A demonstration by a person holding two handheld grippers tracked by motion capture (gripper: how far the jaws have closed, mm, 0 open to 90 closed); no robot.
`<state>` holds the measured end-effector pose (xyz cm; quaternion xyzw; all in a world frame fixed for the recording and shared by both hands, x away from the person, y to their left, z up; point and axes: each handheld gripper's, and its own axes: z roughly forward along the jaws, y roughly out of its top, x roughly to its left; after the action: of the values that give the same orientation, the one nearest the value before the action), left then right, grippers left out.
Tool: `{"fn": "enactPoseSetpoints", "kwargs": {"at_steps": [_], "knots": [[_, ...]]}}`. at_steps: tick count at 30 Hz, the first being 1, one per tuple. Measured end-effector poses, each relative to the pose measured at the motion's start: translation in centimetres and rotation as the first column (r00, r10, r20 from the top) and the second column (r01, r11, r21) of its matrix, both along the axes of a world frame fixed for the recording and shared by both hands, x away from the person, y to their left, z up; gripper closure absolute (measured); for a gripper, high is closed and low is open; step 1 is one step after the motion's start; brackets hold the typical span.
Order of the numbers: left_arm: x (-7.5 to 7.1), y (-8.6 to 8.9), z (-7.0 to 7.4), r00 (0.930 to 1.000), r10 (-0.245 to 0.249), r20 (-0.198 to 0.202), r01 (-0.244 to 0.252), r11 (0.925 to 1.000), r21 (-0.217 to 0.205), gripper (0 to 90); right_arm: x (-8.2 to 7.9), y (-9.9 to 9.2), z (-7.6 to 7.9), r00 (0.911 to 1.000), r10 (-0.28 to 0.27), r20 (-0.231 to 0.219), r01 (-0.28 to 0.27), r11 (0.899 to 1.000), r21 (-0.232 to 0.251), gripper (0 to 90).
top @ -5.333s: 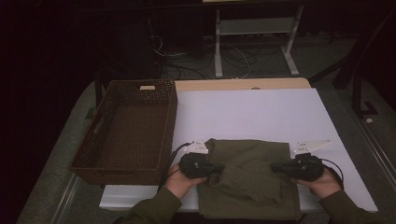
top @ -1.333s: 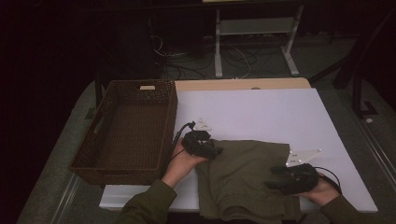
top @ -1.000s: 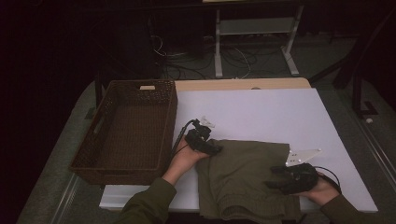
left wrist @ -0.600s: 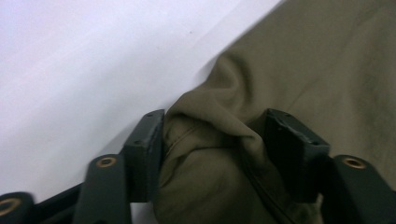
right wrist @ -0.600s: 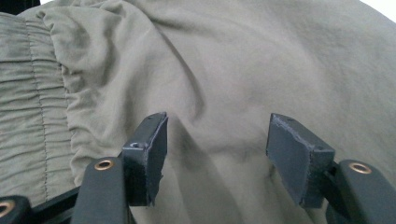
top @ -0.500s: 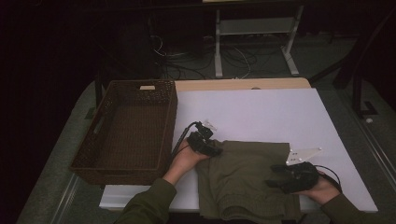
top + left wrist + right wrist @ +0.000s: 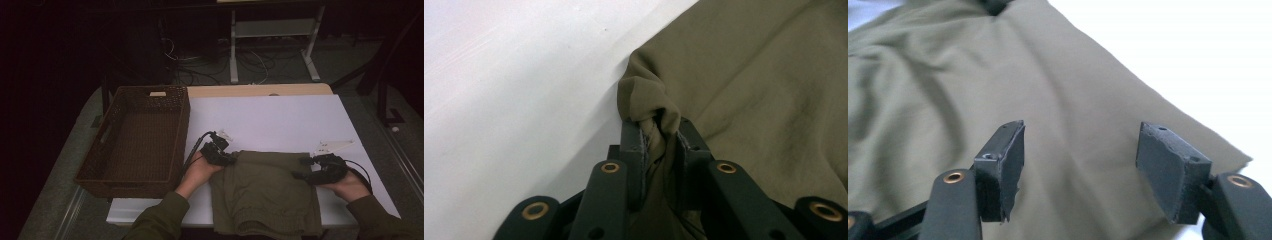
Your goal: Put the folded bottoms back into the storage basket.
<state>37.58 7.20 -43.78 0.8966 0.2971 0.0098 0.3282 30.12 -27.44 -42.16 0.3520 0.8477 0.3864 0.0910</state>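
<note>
An olive green cloth [image 7: 265, 195] lies folded on the white table top [image 7: 270, 120] near the front edge. My left gripper [image 7: 231, 159] is at the cloth's far left corner. Its jaws have just been closing, and in the left gripper view the left gripper [image 7: 659, 127] is shut on a bunched fold of the cloth [image 7: 764, 100]. My right gripper [image 7: 300, 167] hovers at the cloth's right edge. In the right gripper view the right gripper [image 7: 1093, 155] stands open over flat cloth [image 7: 948, 90], nothing pinched.
A large brown wicker basket [image 7: 182, 135] stands at the table's left, close to my left hand. Bare white table top stretches beyond the cloth toward the far edge. A white-legged stand [image 7: 270, 35] and cables lie on the dark floor behind.
Since five seconds ago my left gripper has gone from the cloth's left edge to its far left corner. In the last second the right gripper has shifted slightly toward the far side.
</note>
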Motion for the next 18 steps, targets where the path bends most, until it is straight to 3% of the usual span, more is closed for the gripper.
{"fn": "enactPoseSetpoints", "kwargs": {"at_steps": [10, 18], "knots": [[0.0, 0.0, -0.1, 1.0000, -0.001, 0.003, 0.001, 1.0000, -0.007, 78.4, 3.1, -1.6, -0.2, 0.9962, -0.088, 0.002, 0.088, 0.995, -0.044, 32.7], [-0.1, 0.1, -0.1, 1.0000, 0.003, 0.002, -0.003, 0.9999, -0.017, 78.5, 4.8, -2.2, -2.1, 0.9905, -0.085, -0.108, 0.082, 0.996, -0.032, 31.3]]}}
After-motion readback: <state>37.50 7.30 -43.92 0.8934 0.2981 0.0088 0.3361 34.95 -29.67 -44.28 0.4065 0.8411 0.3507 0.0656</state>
